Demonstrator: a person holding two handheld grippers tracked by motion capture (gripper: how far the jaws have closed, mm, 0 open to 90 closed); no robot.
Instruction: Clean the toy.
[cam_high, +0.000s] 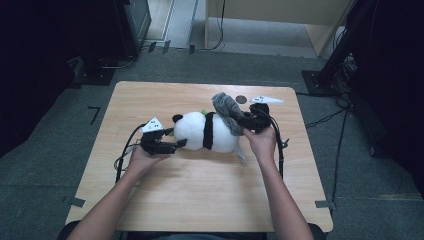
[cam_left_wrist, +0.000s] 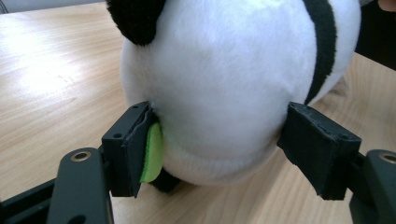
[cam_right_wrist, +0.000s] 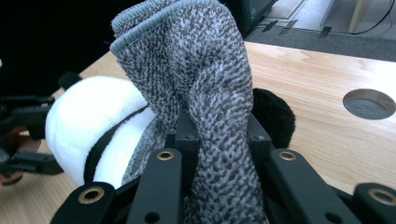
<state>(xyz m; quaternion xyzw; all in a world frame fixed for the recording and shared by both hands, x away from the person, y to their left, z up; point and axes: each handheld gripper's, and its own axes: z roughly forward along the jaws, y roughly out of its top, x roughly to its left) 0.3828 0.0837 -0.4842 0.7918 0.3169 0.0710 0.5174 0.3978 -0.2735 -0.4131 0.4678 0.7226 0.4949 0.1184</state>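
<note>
Now right tongs (cam_right_wrist: 218, 135) pinching grey sock (cam_right_wrist: 196, 70), left tongs (cam_left_wrist: 219, 149) straddling panda plush (cam_left_wrist: 224, 70)

A light wooden desk (cam_high: 200, 200) with rounded corners stands on grey carpet (cam_high: 45, 165). A round hole (cam_high: 241, 99) is cut near its far edge. Beyond it stands pale wooden furniture (cam_high: 280, 15), with a dark cabinet (cam_high: 132, 25) to the far left. Black cables (cam_high: 325, 119) trail over the floor at right. Both sides of the room lie in deep shadow.
</note>
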